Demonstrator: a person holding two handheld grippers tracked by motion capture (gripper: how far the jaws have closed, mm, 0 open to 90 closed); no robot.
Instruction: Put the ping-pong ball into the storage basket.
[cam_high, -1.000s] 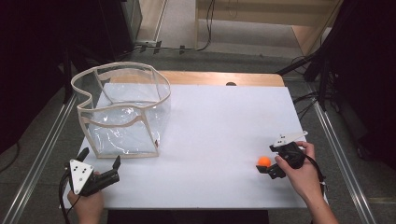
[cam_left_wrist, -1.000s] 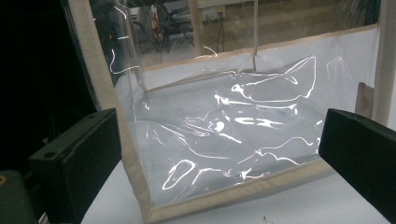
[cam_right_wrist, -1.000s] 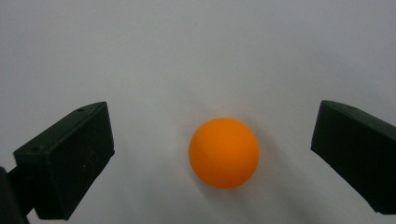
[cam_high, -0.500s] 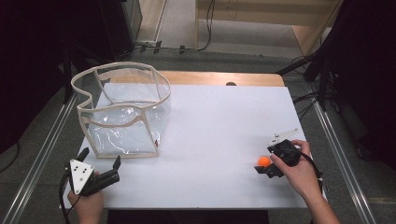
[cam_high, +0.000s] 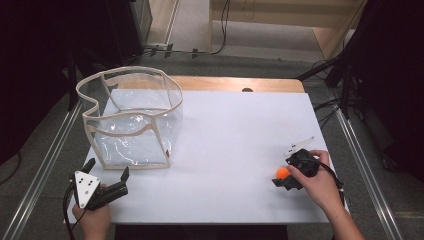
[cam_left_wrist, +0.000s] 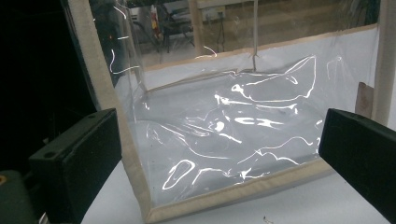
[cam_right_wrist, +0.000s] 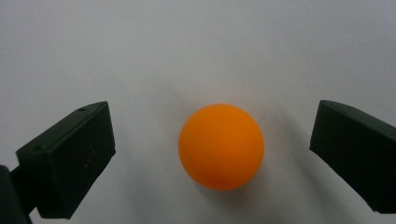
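The orange ball (cam_right_wrist: 221, 146) is sitting on the white tabletop (cam_high: 235, 135) near its right edge, toward the near corner. Compared with a second ago, the right claw (cam_high: 283, 178) has been creeping in on it: the ball is now lying between the two jaws, which are standing wide apart and touching nothing, so a pickup looks about to begin. The right hand (cam_high: 320, 182) is tilting the claw down; from above, the exact gap is hard to read. Well apart, by the near-left corner, the left claw (cam_high: 107, 175) is keeping its place, jaws spread and empty, facing the clear bag (cam_high: 132, 120) standing open just beyond it.
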